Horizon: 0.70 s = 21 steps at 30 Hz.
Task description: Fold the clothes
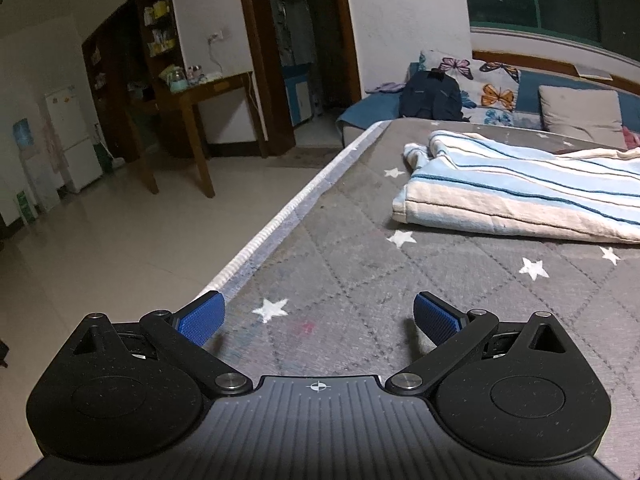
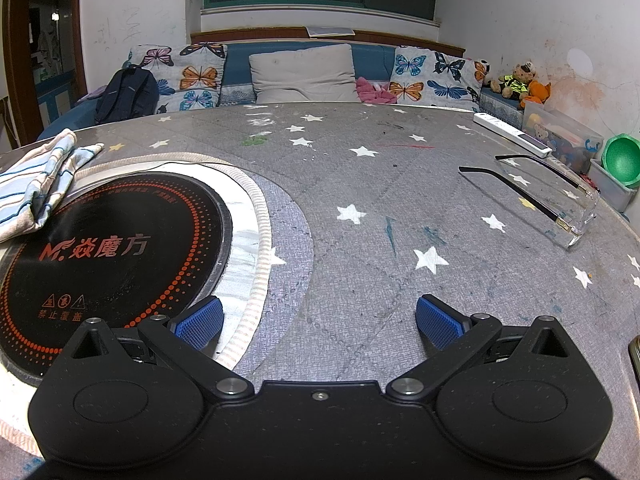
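A folded blue, white and beige striped garment (image 1: 520, 192) lies on the grey star-patterned table cover (image 1: 360, 264), ahead and right of my left gripper (image 1: 320, 316). The left gripper is open and empty, low over the cover near the table's left edge. In the right wrist view the same garment (image 2: 36, 184) lies at the far left, partly over a black round induction cooktop (image 2: 108, 252). My right gripper (image 2: 320, 320) is open and empty, over the cover beside the cooktop's rim.
A pair of glasses (image 2: 540, 196) and a white power strip (image 2: 512, 134) lie at the right of the table. A sofa with butterfly cushions (image 2: 200, 76), a dark backpack (image 2: 124, 94) and toy bins (image 2: 568, 136) stand behind. A wooden desk (image 1: 200, 120) stands left on the tiled floor.
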Tool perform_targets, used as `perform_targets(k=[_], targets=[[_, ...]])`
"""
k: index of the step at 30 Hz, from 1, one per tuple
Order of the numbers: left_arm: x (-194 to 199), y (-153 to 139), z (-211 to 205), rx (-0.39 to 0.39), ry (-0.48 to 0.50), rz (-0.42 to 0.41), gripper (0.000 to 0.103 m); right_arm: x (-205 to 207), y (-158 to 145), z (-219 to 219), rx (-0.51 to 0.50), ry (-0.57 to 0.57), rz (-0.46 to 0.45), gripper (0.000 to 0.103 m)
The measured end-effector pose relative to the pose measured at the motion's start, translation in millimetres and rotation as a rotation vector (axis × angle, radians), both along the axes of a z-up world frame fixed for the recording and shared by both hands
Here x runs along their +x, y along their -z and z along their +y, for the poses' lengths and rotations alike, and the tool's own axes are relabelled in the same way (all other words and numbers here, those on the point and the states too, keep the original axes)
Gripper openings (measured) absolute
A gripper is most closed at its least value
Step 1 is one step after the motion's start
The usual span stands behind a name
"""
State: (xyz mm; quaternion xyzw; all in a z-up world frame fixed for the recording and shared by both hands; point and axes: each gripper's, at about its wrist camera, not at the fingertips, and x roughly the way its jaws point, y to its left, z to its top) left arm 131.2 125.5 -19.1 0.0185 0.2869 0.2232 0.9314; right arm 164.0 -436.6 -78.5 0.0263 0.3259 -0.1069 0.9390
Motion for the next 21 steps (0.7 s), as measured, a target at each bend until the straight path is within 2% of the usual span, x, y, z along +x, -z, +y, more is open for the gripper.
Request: perform_targets(k=[21], targets=[[-6.6,-4.9,-3.3,0.054,-0.065,-0.038,0.102,-1.1,-0.5,0.3,0.0,0.0,0.0,0.103]])
